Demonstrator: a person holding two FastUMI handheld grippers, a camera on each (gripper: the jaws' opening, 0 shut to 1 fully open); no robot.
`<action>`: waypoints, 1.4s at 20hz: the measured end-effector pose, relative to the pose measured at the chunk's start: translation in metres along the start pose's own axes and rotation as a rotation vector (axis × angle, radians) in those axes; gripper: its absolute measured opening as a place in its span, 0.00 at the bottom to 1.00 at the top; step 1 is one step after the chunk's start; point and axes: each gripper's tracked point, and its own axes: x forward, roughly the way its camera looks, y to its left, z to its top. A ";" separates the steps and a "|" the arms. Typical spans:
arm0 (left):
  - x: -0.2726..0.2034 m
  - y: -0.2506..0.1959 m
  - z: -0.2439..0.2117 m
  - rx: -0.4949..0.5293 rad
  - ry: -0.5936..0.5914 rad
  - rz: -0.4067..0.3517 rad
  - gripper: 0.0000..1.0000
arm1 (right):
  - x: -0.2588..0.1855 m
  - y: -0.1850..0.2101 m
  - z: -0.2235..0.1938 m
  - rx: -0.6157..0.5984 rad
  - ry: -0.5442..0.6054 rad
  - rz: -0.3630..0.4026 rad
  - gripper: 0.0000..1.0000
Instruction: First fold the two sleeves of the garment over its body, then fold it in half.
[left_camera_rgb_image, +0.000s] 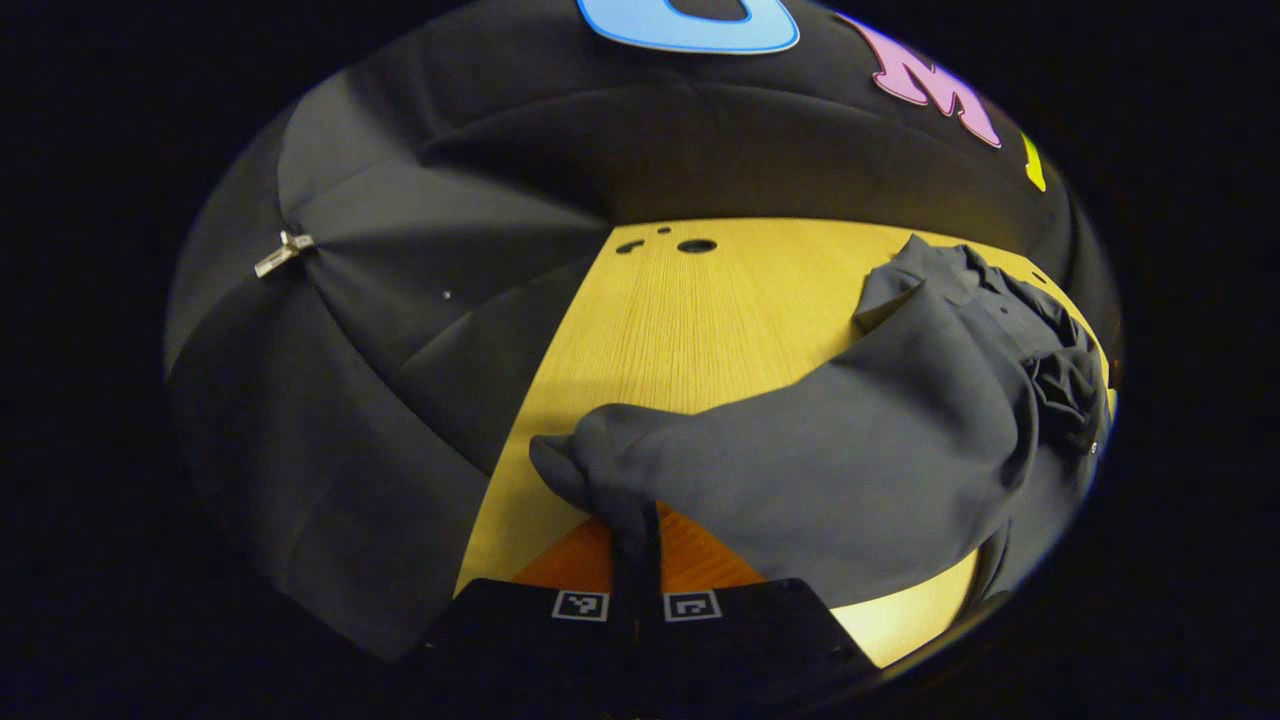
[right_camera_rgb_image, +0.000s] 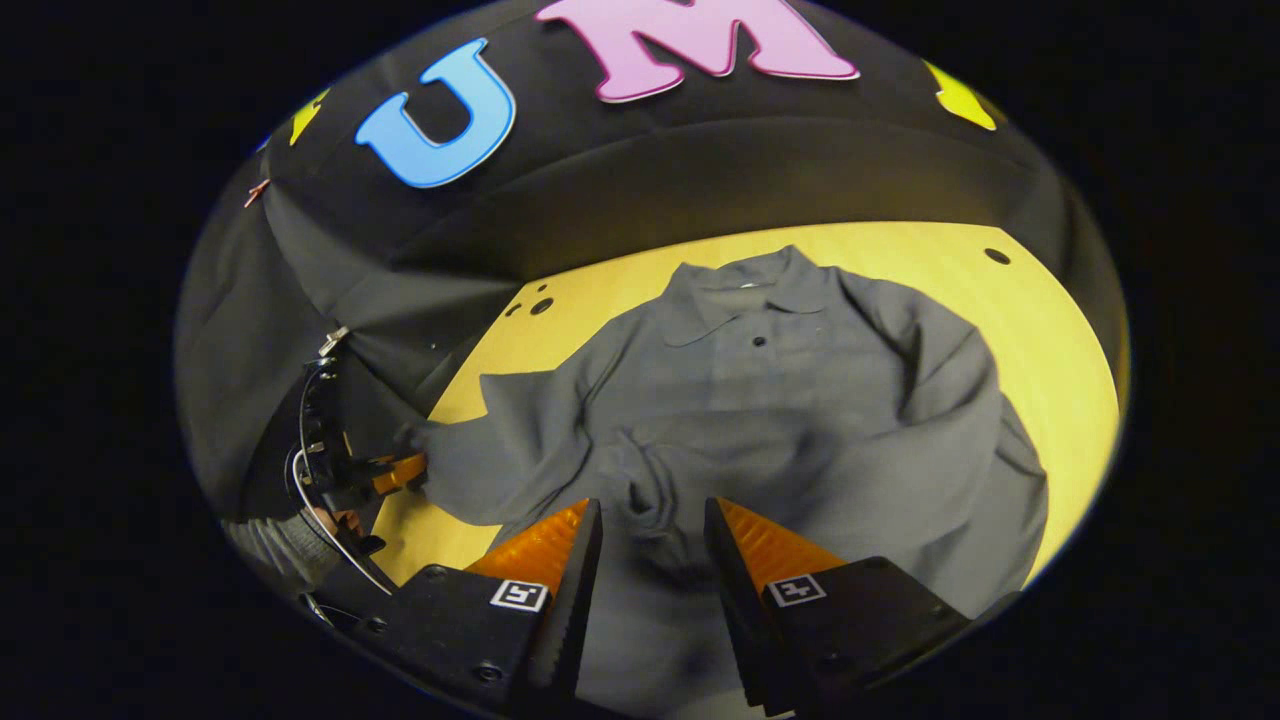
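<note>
While the left tongs (left_camera_rgb_image: 637, 530) pinch a sleeve (left_camera_rgb_image: 640, 460) of the grey garment (right_camera_rgb_image: 780, 420) spread on the yellow bench (right_camera_rgb_image: 1050, 310), the right tongs (right_camera_rgb_image: 650, 560) hover parted above its hem, gripping nothing.

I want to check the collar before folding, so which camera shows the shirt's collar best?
The right gripper view: the collar lies flat and faces the camera at the far end of the grey shirt, with a button below it. In the left gripper view the collar is seen side-on, partly bunched at the shirt's far edge.
</note>
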 end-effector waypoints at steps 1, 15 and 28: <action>-0.011 -0.003 0.009 -0.015 -0.030 0.002 0.06 | -0.009 -0.010 0.003 0.002 -0.011 -0.010 0.64; -0.136 -0.117 0.123 -0.100 -0.293 -0.090 0.06 | -0.072 -0.101 0.013 -0.029 -0.068 -0.058 0.64; -0.174 -0.316 0.143 -0.047 -0.231 -0.332 0.06 | -0.112 -0.210 0.015 0.045 -0.104 -0.138 0.64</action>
